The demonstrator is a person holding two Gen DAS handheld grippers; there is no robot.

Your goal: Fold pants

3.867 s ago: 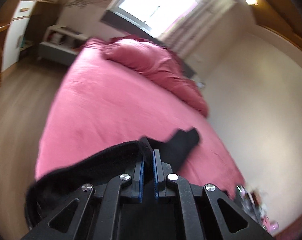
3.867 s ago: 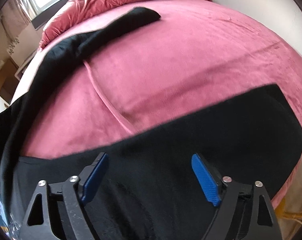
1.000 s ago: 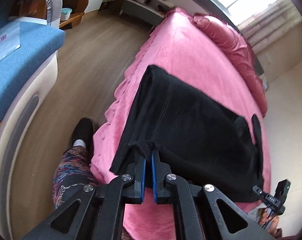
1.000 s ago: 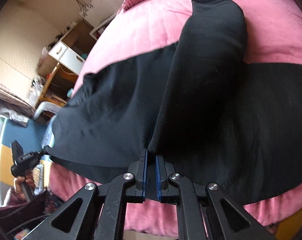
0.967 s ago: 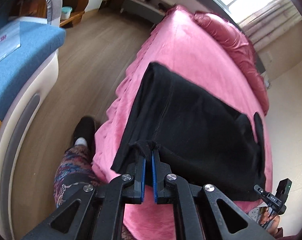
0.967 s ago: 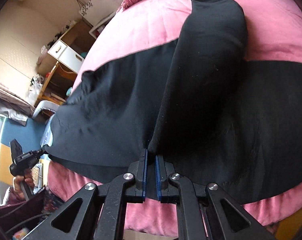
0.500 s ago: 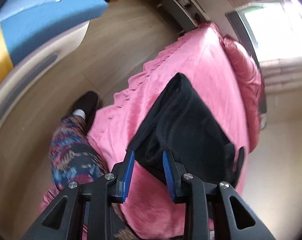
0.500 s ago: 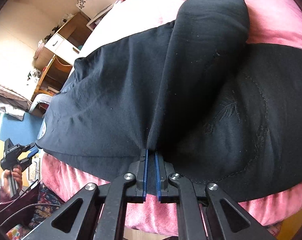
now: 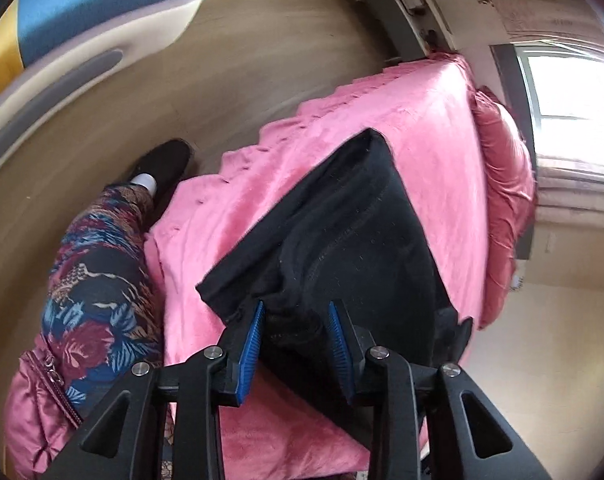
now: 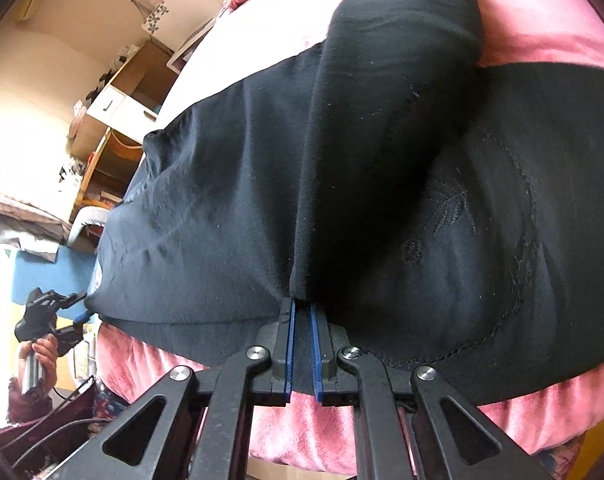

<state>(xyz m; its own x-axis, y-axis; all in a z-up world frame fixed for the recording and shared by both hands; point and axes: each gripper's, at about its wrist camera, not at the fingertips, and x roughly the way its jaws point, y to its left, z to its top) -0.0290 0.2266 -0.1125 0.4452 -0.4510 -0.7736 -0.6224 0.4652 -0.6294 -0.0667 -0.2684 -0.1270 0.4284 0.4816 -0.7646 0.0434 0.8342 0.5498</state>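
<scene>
left gripper [image 9: 296,326] spread, off pants [image 9: 354,232] | right gripper [image 10: 301,316] pinched hem — risk: one-sided tug likely skewed fold on bed [image 9: 434,128]

- pants [image 9: 354,240]: black matt cloth, soft, finely fuzzy with lint specks; stitched seams and a tone-on-tone embroidered motif in the right wrist view.
- bedspread [image 9: 430,128]: pink plush cloth, velvety nap with a slight sheen.
- left gripper [image 9: 296,322]: black matt plastic-looking frame, shiny metal screw heads, blue ribbed pads [image 9: 251,344].
- right gripper [image 10: 301,312]: same black matt frame, with smooth blue pad edges.
- floor [image 9: 230,56]: light wood, smooth.
- quilt [image 9: 506,184]: far on the bed, glossy crimson cloth.
- trouser leg [image 9: 98,280]: near left, floral printed cloth.
</scene>
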